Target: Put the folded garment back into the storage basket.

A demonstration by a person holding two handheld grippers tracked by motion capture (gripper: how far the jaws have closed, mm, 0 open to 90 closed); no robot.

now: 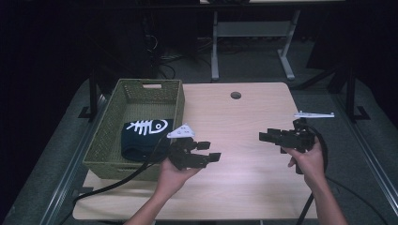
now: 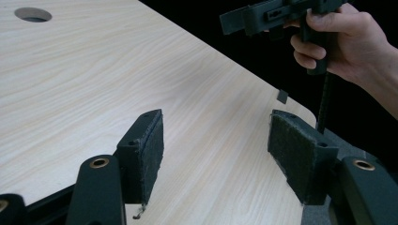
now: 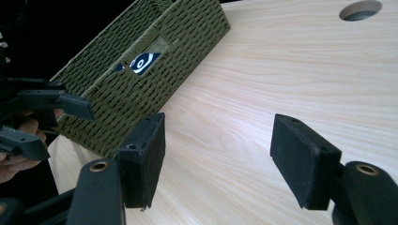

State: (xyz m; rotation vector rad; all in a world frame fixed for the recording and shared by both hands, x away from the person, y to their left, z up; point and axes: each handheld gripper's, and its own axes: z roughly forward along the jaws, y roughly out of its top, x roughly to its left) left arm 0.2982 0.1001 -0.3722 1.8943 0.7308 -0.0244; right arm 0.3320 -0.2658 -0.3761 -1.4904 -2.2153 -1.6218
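A green woven basket (image 1: 112, 136) stands on the left part of the light wooden table (image 1: 248, 183). In it lies a dark navy cloth (image 1: 141, 138) with a white fishbone print. My left gripper (image 1: 210, 151) is held just right of the basket's near corner, open and empty, pointing right. My right gripper (image 1: 265, 135) faces it from the right, also open and empty. In the left gripper view my own jaws (image 2: 216, 126) gape over bare wood, with the right gripper (image 2: 234, 21) beyond. In the right gripper view the jaws (image 3: 218, 129) point towards the basket (image 3: 141, 84); the cloth (image 3: 143, 61) shows through its handle slot.
A round cable hole (image 1: 235, 95) sits near the table's far edge. Bare wood lies between the two grippers. Thick cables trail from both grippers off the near edge. Behind the table stand a desk frame (image 1: 248, 42) and dark floor.
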